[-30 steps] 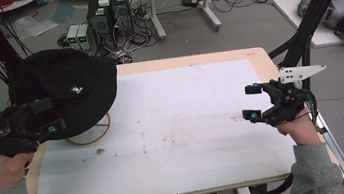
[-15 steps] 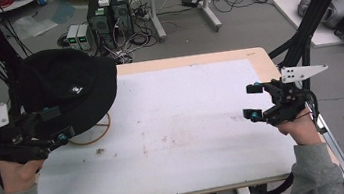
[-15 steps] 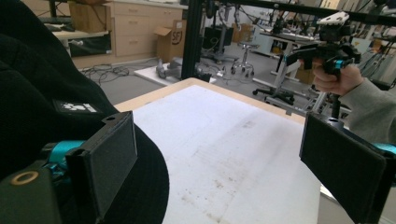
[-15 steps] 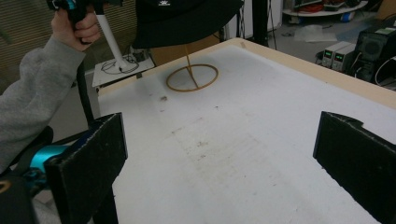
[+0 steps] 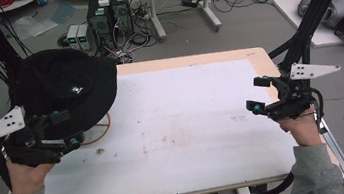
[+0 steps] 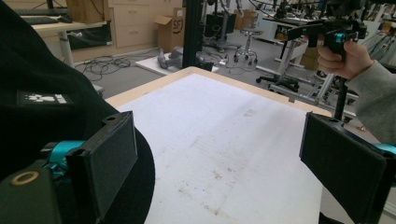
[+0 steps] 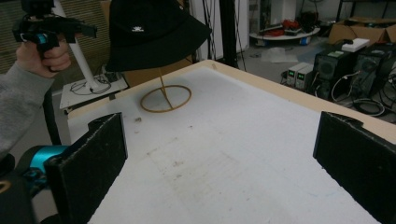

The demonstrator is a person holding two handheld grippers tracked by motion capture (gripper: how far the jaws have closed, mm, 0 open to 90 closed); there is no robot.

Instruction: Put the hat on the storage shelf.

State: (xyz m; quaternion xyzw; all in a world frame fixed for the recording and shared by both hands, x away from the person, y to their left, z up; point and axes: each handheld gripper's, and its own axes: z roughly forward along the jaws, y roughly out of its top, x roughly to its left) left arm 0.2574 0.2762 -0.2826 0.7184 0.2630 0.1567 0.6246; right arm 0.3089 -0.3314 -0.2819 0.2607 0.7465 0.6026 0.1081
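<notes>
A black hat [image 5: 66,91] sits on top of a thin wooden stand [image 7: 164,95], whose ring-shaped base lies on the surface [image 5: 179,126] at about 10 o'clock in the high view. The hat has a small white logo on its crown. The surface is a white board with a light wooden edge and some faint brown stains near its middle.

The left tool [image 5: 61,129] hovers at the hat's brim, at about 9 o'clock, held by a hand in a grey sleeve. Its jaws are spread wide; in the left gripper view one jaw is close against the underside of the brim, though contact cannot be made out.

The right tool [image 5: 256,95] is at about 3 o'clock, near the surface's right edge and well apart from the hat. Its jaws are spread wide too, with nothing between them.
</notes>
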